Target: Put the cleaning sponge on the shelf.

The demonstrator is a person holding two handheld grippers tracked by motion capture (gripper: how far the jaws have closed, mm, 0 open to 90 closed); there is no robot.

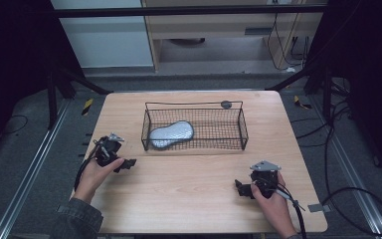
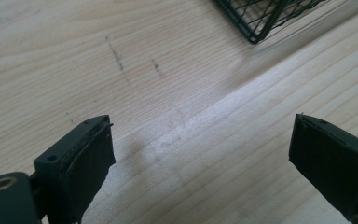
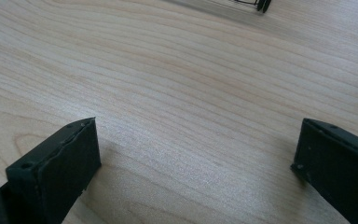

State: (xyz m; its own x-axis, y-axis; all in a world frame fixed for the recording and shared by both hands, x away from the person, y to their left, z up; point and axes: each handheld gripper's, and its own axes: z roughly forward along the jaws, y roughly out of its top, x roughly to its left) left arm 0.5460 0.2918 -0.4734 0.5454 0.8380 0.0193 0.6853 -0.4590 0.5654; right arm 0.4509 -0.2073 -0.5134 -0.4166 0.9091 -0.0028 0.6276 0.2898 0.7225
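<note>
L gripper (image 1: 129, 163) sits low over the near-left of the table (image 1: 194, 194), jaws wide apart w/ nothing between them, just bare wood in the left gripper view; pads (image 2: 91, 156) clear of any contact. R gripper (image 1: 238, 186) rests at near-right, jaws likewise spread and empty, pointing left across the table. Nearest thing to work on is the pouch (image 1: 171, 134), a silvery-grey, kidney-shaped piece lying flat in the left half of the wire basket (image 1: 194, 107), far and a bit right of the L gripper, well apart from the R one. Basket corner (image 2: 256, 28) shows just ahead of the L jaws. Judging by look: pouch prob. light and soft, maybe squashy, surface possibly slick, so pinch across the narrow waist from above, not the rounded ends. Basket walls stand between gripper and pouch, so approach prob. has to come over the rim. Basket itself looks stiff but light, could slide if bumped.
</note>
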